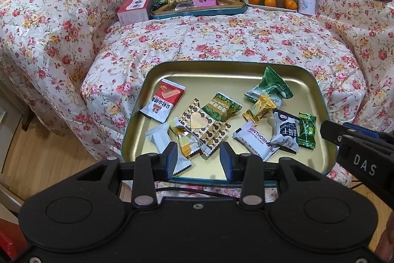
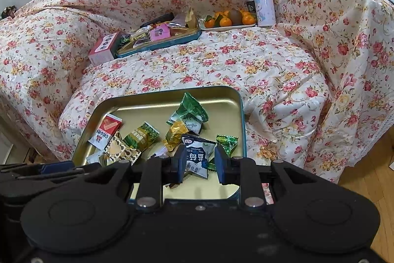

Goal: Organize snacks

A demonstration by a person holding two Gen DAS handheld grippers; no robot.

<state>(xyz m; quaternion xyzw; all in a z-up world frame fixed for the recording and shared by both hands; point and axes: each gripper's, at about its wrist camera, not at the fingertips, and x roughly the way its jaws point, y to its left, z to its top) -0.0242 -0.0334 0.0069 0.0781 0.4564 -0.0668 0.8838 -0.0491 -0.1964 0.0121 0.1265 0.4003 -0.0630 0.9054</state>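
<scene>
The right gripper (image 2: pixel 199 164) hangs low over the near edge of the gold tray (image 2: pixel 216 95), jaws apart, with the blue-and-white packet (image 2: pixel 197 154) sitting between its fingers but not yet pinched. That packet lies in the tray's near right part, touching the green candy (image 2: pixel 227 143) on its right and the gold candy (image 2: pixel 175 134) just behind. The left gripper (image 1: pixel 198 159) is also open, holding nothing, poised over the heart-print packet (image 1: pixel 202 125) and yellow-white sachet (image 1: pixel 184 144).

Judging by this, the step is picking the blue-and-white packet. To do it well, settle the fingers around its puffed middle, clear of the green candy, so only one wrapper is caught; close gently, since the film will crumple and slip.

Further back on the floral cloth (image 2: pixel 246 65) stand a second tray (image 2: pixel 157 41) of snacks, a pink box (image 2: pixel 102 48), oranges (image 2: pixel 225 21) and a bottle (image 2: pixel 263 1).
</scene>
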